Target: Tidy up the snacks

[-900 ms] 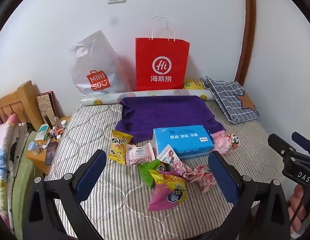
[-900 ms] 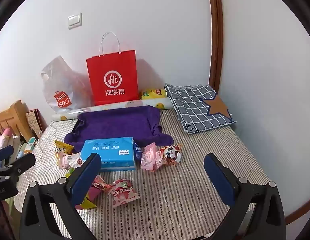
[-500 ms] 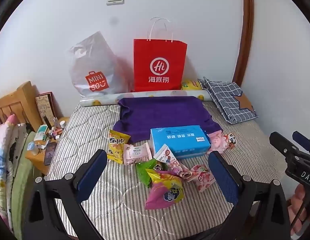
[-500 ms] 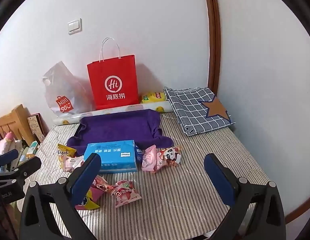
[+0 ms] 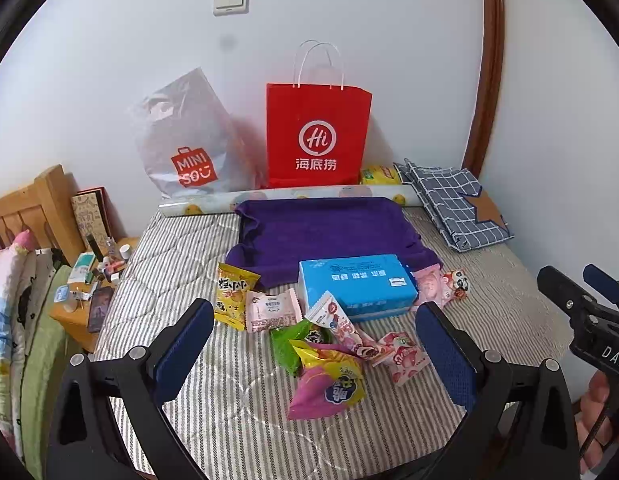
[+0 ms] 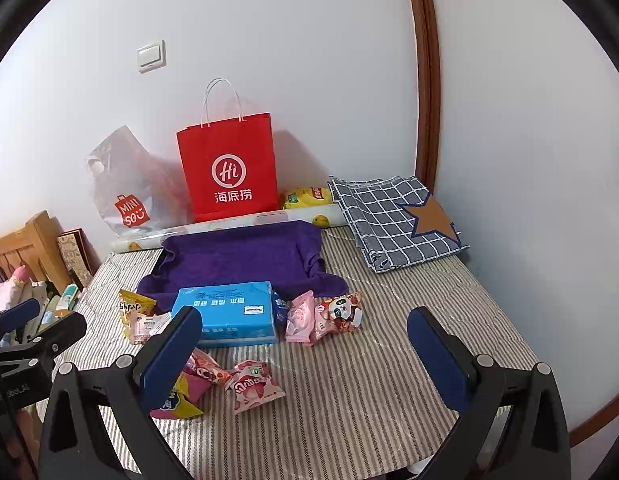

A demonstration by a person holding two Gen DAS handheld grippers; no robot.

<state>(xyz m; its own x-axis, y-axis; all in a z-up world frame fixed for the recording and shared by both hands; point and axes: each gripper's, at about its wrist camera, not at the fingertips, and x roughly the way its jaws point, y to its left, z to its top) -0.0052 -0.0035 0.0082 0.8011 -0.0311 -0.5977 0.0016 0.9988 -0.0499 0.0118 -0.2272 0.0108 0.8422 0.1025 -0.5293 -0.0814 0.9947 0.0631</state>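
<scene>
Two grippers over a striped mattress (image 5: pixel 157 264), both tilted down, both empty. Landmark: blue tissue box (image 5: pixel 355 286), mid-mattress.

Far left of the box: wooden headboard (image 5: pixel 29 208), small nightstand (image 5: pixel 75 312) cluttered with bottles and a phone, off the mattress edge. Back left of the box, against the wall: grey plastic shopping bag (image 5: pixel 181 140). Straight behind the box: purple towel (image 5: pixel 325 228), its front edge touching the box; behind that a wrapping roll (image 5: pixel 285 196) and an upright red paper bag (image 5: pixel 317 136). Back right of the box: folded checked cloth (image 5: pixel 453 208) with a brown star.

Snacks, all loose on the mattress. Left of the box: yellow packet (image 5: pixel 231 290), then a pink packet (image 5: pixel 271 312) just beside it. In front of the box: white-and-pink wrapper (image 5: pixel 337 322) leaning on the box's front corner, green packet (image 5: pixel 289 344), yellow-and-magenta bag (image 5: pixel 329 380) nearest the camera, pink strawberry packet (image 5: pixel 405 356). Right of the box, touching it: pale pink packet (image 5: pixel 429 282) and panda packet (image 5: pixel 455 282).

Left gripper (image 5: pixel 313 348): jaws spread wide, nothing between the pads, hovering above the front cluster, not touching. Right gripper (image 6: pixel 305 356): jaws spread wide, released, over bare mattress in front and right of the box; the strawberry packet lies below the gap, apart from the pads. A hand (image 5: pixel 597 404) holds the right gripper at the left view's edge.
</scene>
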